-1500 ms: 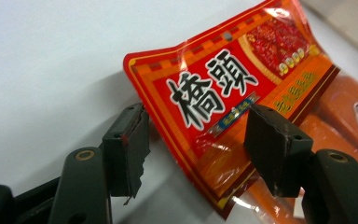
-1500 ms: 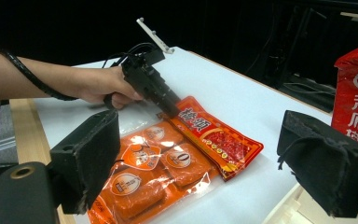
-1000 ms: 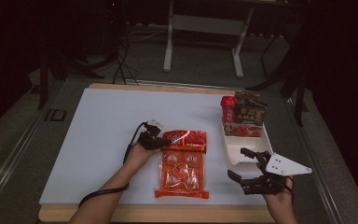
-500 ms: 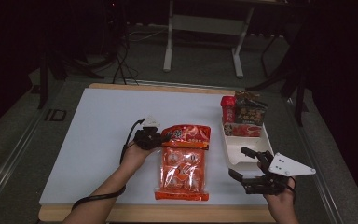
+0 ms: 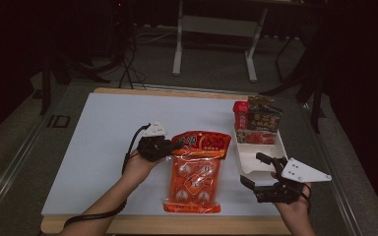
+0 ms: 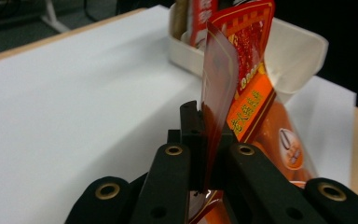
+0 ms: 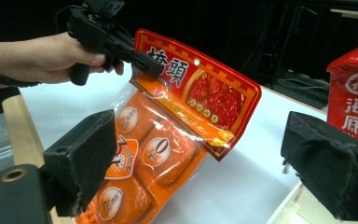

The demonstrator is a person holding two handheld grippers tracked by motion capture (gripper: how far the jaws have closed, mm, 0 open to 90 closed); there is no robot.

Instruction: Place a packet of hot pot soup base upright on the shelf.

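An orange and red snack bag (image 5: 197, 172) lies lengthwise on the white table top, its printed header lifted off the surface. My left gripper (image 5: 174, 146) is shut on the header's left edge. In the left gripper view the jaws (image 6: 204, 140) pinch the thin bag edge (image 6: 242, 60), which stands upright between them. My right gripper (image 5: 253, 169) hovers at the bag's right, beside the white tray (image 5: 250, 150). Its jaws have just been opening and hold nothing. In the right gripper view the pads (image 7: 88, 154) frame the raised bag (image 7: 191, 93) and the left gripper (image 7: 144, 63).
The white tray stands at the right with red and brown snack packets (image 5: 256, 120) upright in its far end; a red packet (image 7: 354, 98) is close to my right jaw. The table's wooden front edge (image 5: 177, 225) runs just below the bag.
My left gripper has risen with the bag's header in it, so the top end of the bag now tilts up off the table. The right gripper has kept its place.
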